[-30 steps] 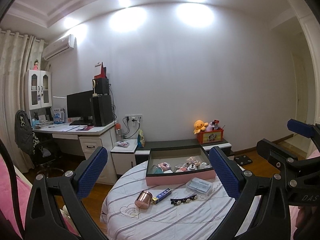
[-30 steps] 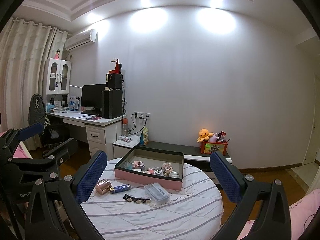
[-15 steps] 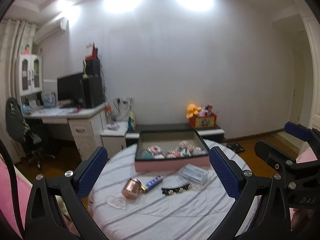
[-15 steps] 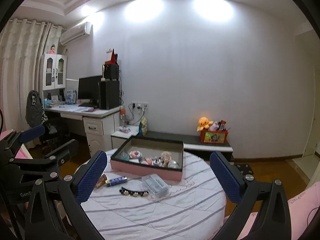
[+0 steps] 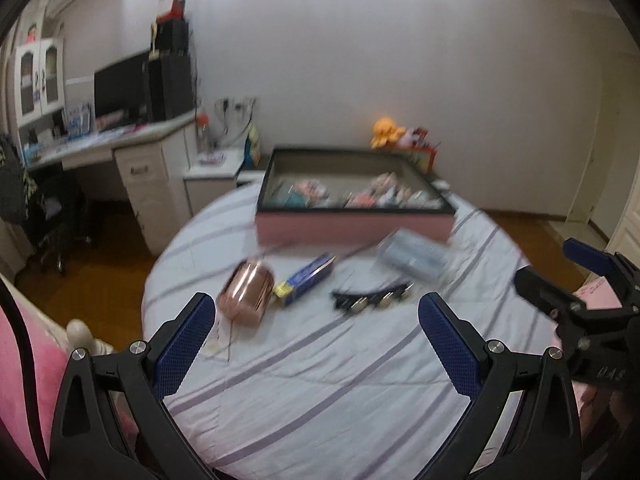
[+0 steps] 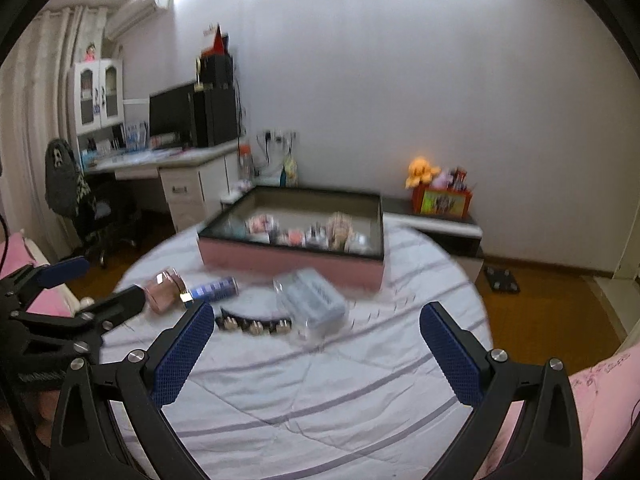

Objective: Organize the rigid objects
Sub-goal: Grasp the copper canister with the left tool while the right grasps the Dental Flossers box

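On a round table with a striped white cloth lie a copper-coloured cup on its side, a blue and yellow tube, a black hair clip with studs and a clear plastic case. Behind them stands a pink box with a black rim holding several small trinkets. My left gripper hangs open over the near cloth, empty. My right gripper is open too, just short of the hair clip and the clear case. The cup and tube lie to its left.
A white desk with a monitor and speakers stands at the left, with a black chair beside it. A low cabinet with an orange plush toy and a red box runs along the far wall. Pink bedding lies at the right.
Both grippers have tilted down and moved closer to the table; the objects now look larger and lower in view. Both stayed open. The objects themselves have not moved.
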`<state>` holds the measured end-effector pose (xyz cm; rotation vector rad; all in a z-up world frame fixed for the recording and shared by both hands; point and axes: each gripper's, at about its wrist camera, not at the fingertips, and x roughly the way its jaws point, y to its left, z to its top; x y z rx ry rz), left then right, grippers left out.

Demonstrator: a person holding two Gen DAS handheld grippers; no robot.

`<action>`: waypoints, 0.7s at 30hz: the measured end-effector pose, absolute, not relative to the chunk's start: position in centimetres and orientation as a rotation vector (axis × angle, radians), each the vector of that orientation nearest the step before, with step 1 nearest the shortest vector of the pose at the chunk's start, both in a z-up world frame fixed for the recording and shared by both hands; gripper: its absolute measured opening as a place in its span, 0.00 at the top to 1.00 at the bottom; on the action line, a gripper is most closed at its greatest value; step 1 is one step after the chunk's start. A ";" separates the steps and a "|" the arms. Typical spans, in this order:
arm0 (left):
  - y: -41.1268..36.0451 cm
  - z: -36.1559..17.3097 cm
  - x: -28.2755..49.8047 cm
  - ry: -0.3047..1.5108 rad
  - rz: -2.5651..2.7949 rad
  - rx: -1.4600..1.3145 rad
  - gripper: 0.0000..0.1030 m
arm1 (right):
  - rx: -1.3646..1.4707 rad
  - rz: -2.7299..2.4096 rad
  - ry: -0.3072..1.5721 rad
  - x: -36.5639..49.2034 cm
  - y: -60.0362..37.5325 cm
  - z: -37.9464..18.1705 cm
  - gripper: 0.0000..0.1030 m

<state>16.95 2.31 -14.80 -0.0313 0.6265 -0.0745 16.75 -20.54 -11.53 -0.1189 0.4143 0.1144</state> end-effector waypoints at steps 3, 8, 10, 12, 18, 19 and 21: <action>3.7 -16.8 18.5 0.696 -0.046 -0.045 0.00 | -0.111 0.106 0.470 18.6 -21.2 -13.5 0.00; 5.4 -19.4 21.1 0.769 -0.011 -0.046 0.00 | -0.106 0.092 0.542 21.3 -21.9 -15.9 0.00; 5.9 -20.2 22.2 0.789 0.002 -0.049 0.00 | -0.102 0.088 0.564 22.3 -22.0 -16.5 0.00; 6.6 -20.7 23.2 0.804 0.018 -0.057 0.00 | -0.101 0.077 0.585 23.4 -22.4 -17.0 0.00; 8.5 -22.9 25.6 0.875 0.067 -0.066 0.00 | -0.115 0.037 0.644 26.4 -23.4 -18.1 0.00; 8.8 -23.4 26.0 0.895 0.063 -0.070 0.00 | -0.123 0.034 0.657 27.0 -23.4 -18.3 0.00; 9.1 -23.8 26.4 0.902 0.061 -0.080 0.00 | -0.163 0.025 0.694 28.4 -23.2 -18.8 0.00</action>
